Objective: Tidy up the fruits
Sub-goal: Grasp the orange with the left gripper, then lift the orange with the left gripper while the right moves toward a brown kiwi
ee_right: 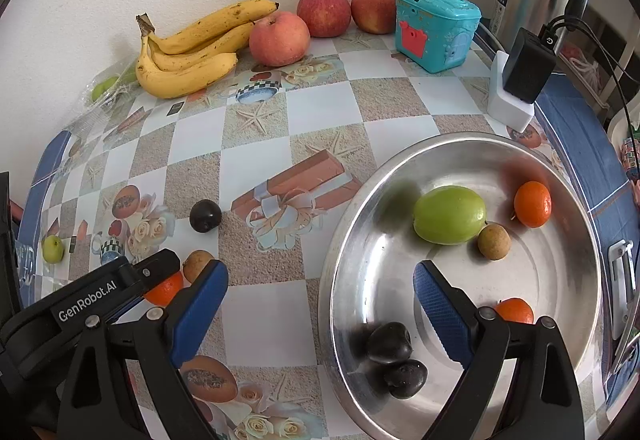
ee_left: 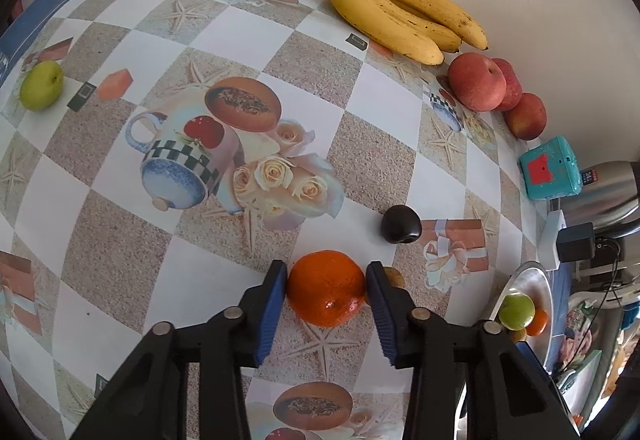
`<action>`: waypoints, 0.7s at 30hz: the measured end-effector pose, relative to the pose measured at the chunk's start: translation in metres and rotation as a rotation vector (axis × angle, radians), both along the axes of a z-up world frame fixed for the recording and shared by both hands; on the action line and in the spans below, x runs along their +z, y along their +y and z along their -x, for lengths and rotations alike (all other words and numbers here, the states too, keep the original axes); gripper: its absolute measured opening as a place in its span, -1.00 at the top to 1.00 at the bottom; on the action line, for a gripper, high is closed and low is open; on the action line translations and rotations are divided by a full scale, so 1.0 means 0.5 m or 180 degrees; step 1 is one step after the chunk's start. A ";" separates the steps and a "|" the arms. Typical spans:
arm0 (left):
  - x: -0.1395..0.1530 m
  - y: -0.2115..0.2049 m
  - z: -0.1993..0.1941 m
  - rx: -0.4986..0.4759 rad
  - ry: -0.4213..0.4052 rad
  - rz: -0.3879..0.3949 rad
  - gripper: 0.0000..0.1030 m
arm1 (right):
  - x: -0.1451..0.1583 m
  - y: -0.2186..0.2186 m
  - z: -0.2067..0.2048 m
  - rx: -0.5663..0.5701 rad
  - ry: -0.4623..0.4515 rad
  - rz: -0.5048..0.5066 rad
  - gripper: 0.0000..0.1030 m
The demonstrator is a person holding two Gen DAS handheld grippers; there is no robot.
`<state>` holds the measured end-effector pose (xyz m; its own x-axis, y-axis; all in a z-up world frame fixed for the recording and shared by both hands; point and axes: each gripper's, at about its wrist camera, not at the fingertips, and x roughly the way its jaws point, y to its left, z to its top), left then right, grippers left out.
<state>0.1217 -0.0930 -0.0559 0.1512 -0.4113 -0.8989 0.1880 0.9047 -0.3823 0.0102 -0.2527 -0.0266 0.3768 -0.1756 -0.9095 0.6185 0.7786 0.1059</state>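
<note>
While the left tongs (ee_left: pixel 326 290) pinch a round orange tangerine (ee_left: pixel 326 288) resting on the checkered-cloth counter (ee_left: pixel 160 208), a dark purple plum (ee_left: pixel 401 224) lies just beyond to the right. The right tongs (ee_right: pixel 320 304) hang spread over the near rim of the shiny round metal bowl (ee_right: pixel 568 280), gripping nothing.

Both wrist views look down, close, sharing the bananas (ee_left: pixel 400 0) (ee_right: pixel 192 48).
</note>
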 end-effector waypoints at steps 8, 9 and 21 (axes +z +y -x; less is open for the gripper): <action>0.002 0.012 -0.004 0.0034 0.0037 0.0052 0.18 | -0.005 0.002 0.000 0.0006 0.0001 -0.0007 -0.83; 0.002 0.014 -0.005 0.0043 0.0042 0.0060 0.19 | -0.006 0.003 -0.001 0.0009 -0.0002 -0.0007 -0.83; 0.027 0.075 -0.032 0.0339 -0.0080 -0.0005 0.19 | 0.007 0.034 -0.022 0.0272 -0.0318 -0.0074 -0.83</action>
<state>0.1377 -0.0556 -0.0424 0.2167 -0.3903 -0.8948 0.1002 0.9206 -0.3773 0.0209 -0.2356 -0.0231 0.4785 -0.1183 -0.8701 0.5356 0.8246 0.1824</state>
